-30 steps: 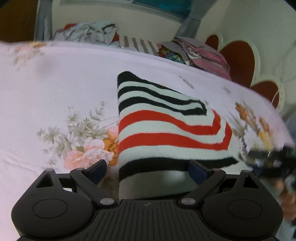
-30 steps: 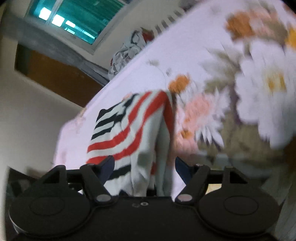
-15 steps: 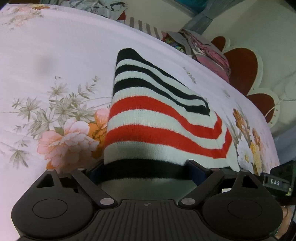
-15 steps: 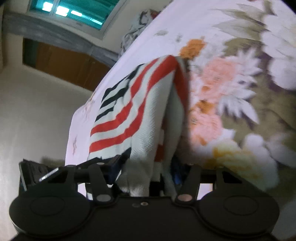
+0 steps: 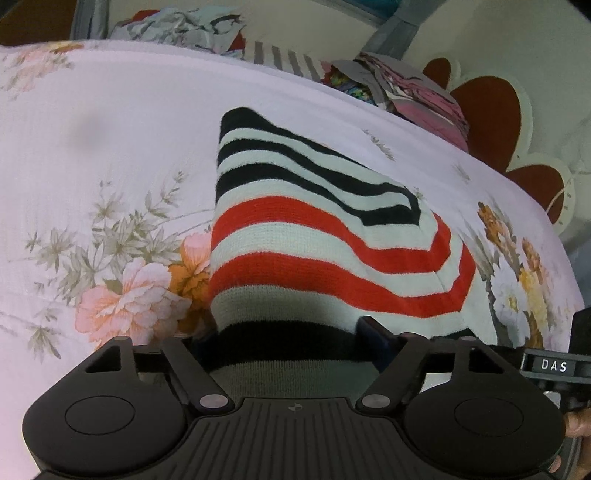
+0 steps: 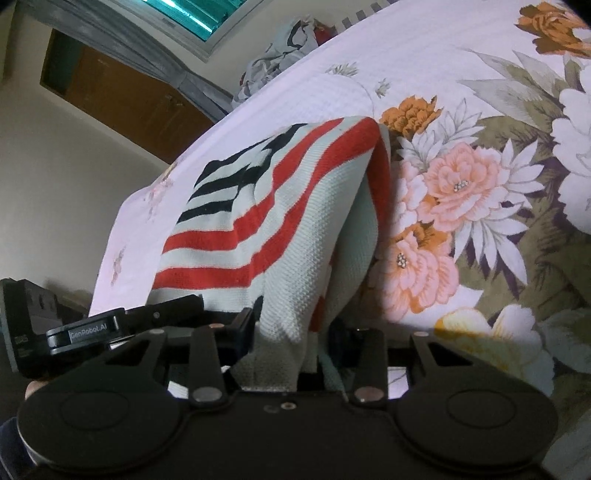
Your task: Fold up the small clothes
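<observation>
Pink floral sheet (image 5: 110, 147) fills both views, spread across the bed, with big peach and orange blooms printed on it. Left view shows a scalloped red and cream headboard (image 5: 491, 122) at the far right; right view trades that for a brown cupboard (image 6: 122, 92) and a teal-lit window (image 6: 184, 14) up top. A heap of clothes (image 5: 177, 29) sits along the far edge of the bed, and the left view adds a second stack (image 5: 406, 88), pink and grey, nearer the headboard.

Now the main item: the sweater (image 5: 314, 236), knitted, white with black stripes at the far end and red ones nearer, lies on the sheet mid-bed, its near edge lifted toward both cameras. From the left you get the broad striped face; from the right (image 6: 266, 221) you see it side-on, draped in a fold with the layers hanging open underneath.

Left gripper (image 5: 284, 343): fingers set fairly wide, with the black hem band running between them, a blue pad (image 5: 373, 332) pressed against the cloth, so it is clamped on the sweater. Right gripper (image 6: 291, 332): fingers drawn close, bunched white knit squeezed between them. It shows in the left view too, at the right edge with a "DAS" label, while the right view catches the left one's "GenRobot.AI" tag.
</observation>
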